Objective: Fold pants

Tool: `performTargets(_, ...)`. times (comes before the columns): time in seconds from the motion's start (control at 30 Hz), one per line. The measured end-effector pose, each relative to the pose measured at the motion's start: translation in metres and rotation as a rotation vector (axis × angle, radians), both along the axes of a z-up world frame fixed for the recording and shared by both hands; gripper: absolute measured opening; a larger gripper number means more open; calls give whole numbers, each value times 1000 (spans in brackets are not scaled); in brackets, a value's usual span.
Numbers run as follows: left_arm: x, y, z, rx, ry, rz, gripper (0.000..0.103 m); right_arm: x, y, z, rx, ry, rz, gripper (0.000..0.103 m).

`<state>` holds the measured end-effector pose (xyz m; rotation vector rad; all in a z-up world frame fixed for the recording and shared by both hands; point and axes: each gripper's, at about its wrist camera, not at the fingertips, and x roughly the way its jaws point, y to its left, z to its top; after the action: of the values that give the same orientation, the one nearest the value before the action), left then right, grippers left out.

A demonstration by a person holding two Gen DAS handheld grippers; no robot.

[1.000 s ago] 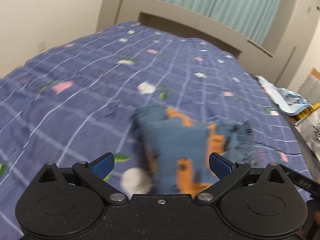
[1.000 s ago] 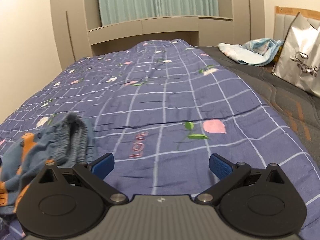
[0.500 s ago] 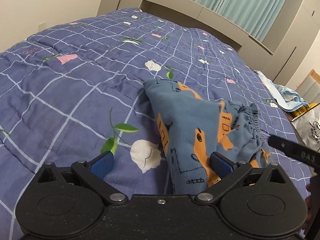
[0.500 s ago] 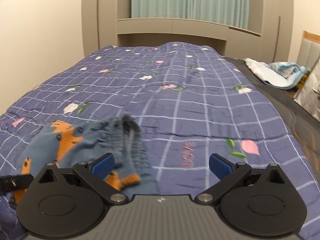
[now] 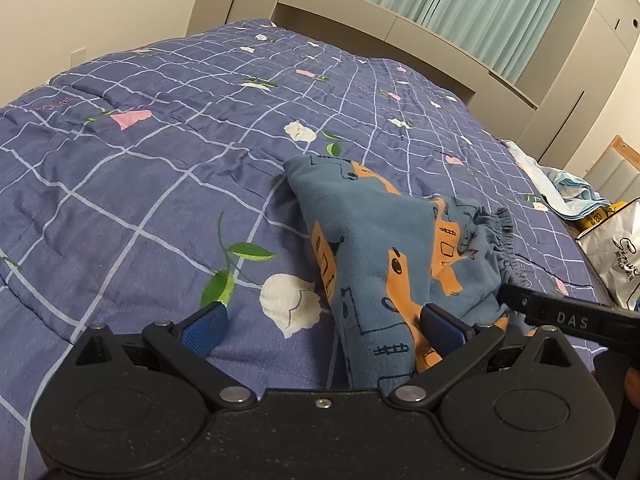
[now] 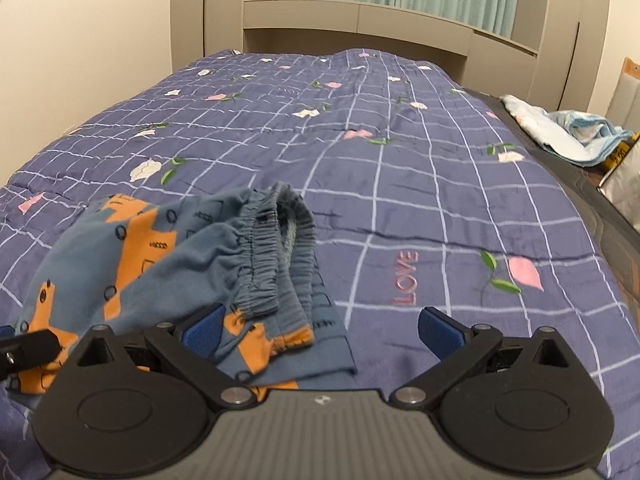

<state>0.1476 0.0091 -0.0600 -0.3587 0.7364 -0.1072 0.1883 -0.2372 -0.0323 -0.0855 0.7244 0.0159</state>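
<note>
Small blue pants (image 5: 376, 252) with an orange print lie bunched on the purple checked bedspread (image 5: 140, 184). In the right wrist view the pants (image 6: 168, 264) lie at lower left, elastic waistband up. My left gripper (image 5: 324, 326) is open and empty, low over the near end of the pants, its right pad at the cloth. My right gripper (image 6: 320, 330) is open and empty, its left pad at the pants' near edge. A finger of the right gripper shows at the right of the left wrist view (image 5: 560, 318).
A light blue cloth heap (image 6: 560, 132) lies at the bed's right side. A silver bag (image 5: 616, 248) stands to the right. A beige headboard unit (image 6: 360, 24) with teal curtains is behind the bed. A wall runs along the left.
Both grippers have moved in toward the pants and lower. The pants now lie closer and sharper in both views. Both stay open.
</note>
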Motion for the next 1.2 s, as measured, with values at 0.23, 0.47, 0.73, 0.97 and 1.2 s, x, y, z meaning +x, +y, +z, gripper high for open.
performTargets(0.23, -2, 5, 0, 3, -4, -10, 102, -21, -20, -5, 43, 3, -28, 103)
performTargets(0.47, 1, 19, 13, -17, -32, 13, 102, -34, -21, 3, -11, -15, -52, 103)
performTargets(0.73, 64, 22, 20, 40, -57, 12, 102, 3, 11, 19, 19, -67, 71, 103)
performTargets(0.97, 90, 19, 8, 77, -30, -25, 102, 12, 6, 0, -10, 7, 59, 103)
performTargets(1.2, 95, 26, 0, 14, -14, -22, 102, -8, -26, -9, 108, -15, 62, 103)
